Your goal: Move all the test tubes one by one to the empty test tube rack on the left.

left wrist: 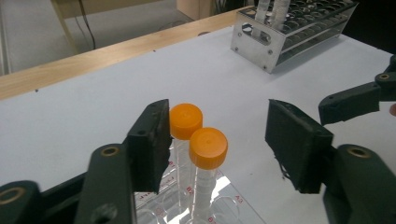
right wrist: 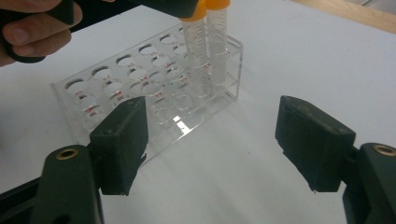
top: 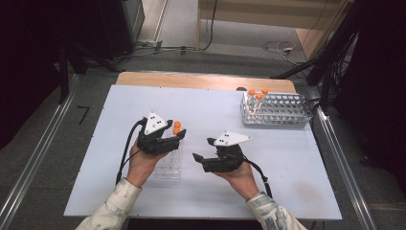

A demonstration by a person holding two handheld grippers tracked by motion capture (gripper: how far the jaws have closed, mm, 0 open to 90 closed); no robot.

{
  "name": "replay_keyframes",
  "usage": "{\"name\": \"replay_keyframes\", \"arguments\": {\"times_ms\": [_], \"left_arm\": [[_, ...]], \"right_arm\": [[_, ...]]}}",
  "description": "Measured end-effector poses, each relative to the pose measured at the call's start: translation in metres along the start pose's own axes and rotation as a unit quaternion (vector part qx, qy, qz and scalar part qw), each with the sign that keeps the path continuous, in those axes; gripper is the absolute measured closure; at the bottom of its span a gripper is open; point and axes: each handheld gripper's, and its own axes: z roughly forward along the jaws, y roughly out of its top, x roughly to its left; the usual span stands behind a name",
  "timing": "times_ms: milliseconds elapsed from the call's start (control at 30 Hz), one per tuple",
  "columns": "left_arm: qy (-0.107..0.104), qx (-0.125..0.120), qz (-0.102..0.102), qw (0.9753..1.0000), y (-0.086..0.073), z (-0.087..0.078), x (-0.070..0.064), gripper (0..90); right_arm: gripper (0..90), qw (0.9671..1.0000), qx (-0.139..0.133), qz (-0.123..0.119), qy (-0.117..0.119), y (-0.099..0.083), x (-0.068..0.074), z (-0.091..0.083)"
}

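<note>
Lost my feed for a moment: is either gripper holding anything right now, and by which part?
Nothing is held. The left gripper is open around the two orange-capped clear tubes in the clear plastic rack, not clamped. The right gripper is open over bare table.

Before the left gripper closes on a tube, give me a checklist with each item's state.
1. Left gripper open wide enough: ok, jaws stand apart.
2. Tubes between its jaws: ok, two orange-capped tubes sit there, nearer its one jaw.
3. Only one tube in the grip path: not ok, both caps stand close together.
4. Tubes upright in the clear rack: ok.
5. Right gripper out of the way: ok, open and holding nothing.
6. Metal rack has free holes: ok.
</note>
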Motion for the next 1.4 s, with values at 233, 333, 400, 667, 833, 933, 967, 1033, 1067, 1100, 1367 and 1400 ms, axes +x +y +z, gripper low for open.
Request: {"name": "replay_keyframes", "arguments": {"times_ms": [233,333,400,667,833,933,967,1033,1067,1100,1367,1400], "left_arm": [[-0.005,0.002,-0.012,0.9999,0.001,-0.001,0.003,28.2],[-0.013,0.004,-0.02,0.9997,0.001,0.0,0.004,26.5],[-0.018,0.004,-0.024,0.9996,0.001,0.0,0.005,25.7],[-0.016,0.0,-0.033,0.9993,0.002,-0.003,0.006,19.1],[-0.014,-0.003,-0.037,0.9992,0.003,-0.005,0.007,17.5],[-0.016,-0.003,-0.037,0.9992,0.003,-0.005,0.007,17.6],[-0.016,-0.003,-0.036,0.9992,0.003,-0.005,0.007,17.6],[-0.019,-0.002,-0.036,0.9992,0.003,-0.005,0.006,17.6],[-0.02,-0.002,-0.037,0.9991,0.003,-0.004,0.006,17.7],[-0.022,-0.003,-0.038,0.999,0.003,-0.004,0.005,17.8],[-0.025,-0.005,-0.038,0.9989,0.005,-0.005,0.004,17.9],[-0.025,-0.003,-0.038,0.999,0.005,-0.005,0.004,17.9]], "right_arm": [[19.7,0.9997,-0.004,0.018,-0.017,0.001,-0.007,-0.003],[19.6,0.9995,-0.007,0.021,-0.022,0.001,-0.01,-0.004],[19.6,0.9994,-0.008,0.024,-0.025,0.002,-0.011,-0.006],[19.8,0.9977,-0.021,0.037,-0.052,0.003,-0.024,-0.014],[20.0,0.995,-0.03,0.061,-0.074,0.005,-0.041,-0.025],[20.1,0.9923,-0.036,0.076,-0.092,0.006,-0.054,-0.032],[20.2,0.9909,-0.038,0.083,-0.099,0.006,-0.058,-0.034],[20.4,0.9884,-0.041,0.093,-0.113,0.006,-0.067,-0.038],[20.4,0.9866,-0.045,0.097,-0.123,0.006,-0.072,-0.039],[20.5,0.9843,-0.045,0.102,-0.137,0.005,-0.076,-0.04],[23.2,0.9626,-0.064,0.157,-0.211,0.0,-0.112,-0.041],[24.2,0.9593,-0.071,0.161,-0.22,0.0,-0.115,-0.041]]}}
